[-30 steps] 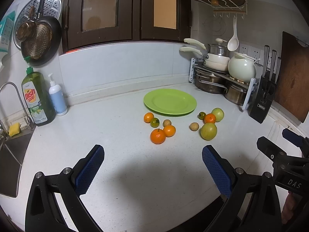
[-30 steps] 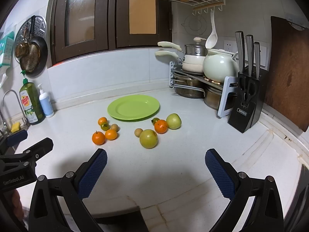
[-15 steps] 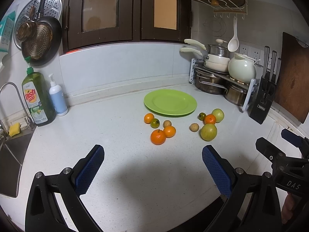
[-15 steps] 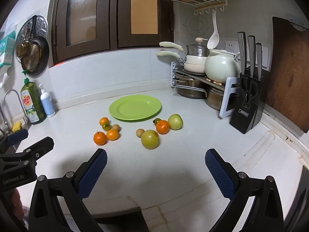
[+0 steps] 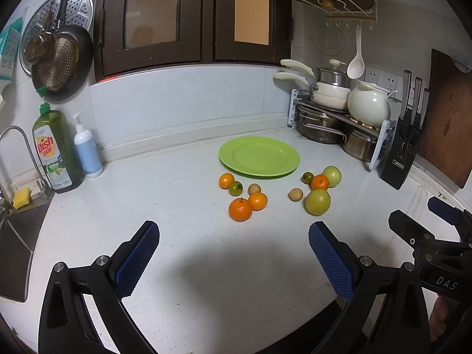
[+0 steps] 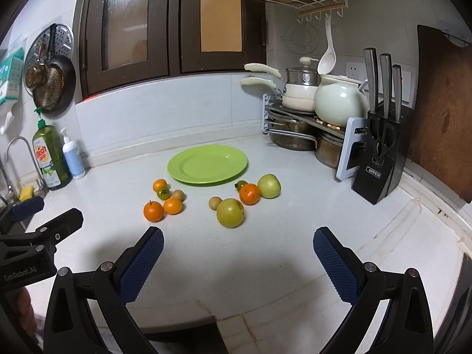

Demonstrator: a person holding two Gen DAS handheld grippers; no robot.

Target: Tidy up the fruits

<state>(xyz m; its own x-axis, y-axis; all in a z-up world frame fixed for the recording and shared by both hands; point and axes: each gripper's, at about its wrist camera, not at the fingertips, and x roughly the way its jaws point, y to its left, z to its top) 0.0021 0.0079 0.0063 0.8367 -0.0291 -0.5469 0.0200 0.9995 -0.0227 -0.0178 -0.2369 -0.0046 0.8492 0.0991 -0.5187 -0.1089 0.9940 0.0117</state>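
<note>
Nearest, the left tongs (image 5: 233, 253) and right tongs (image 6: 237, 253) hang spread above the front edge of the white bench (image 6: 265, 253), pinching nothing; their bodies read "GenRobot.AI" and "DAS"; mid-bench lie the fruits (image 6: 230, 212) in two loose clusters, oranges (image 5: 240, 209) left, green apples (image 5: 317, 202) right, all just before the bare green plate (image 5: 259, 156); at the right edge a knife block (image 6: 376, 174) marked "OPPEIN"; at the far left corner a "Dish soap" bottle (image 5: 56, 153); at the far right corner a pot rack (image 6: 306, 129).
</note>
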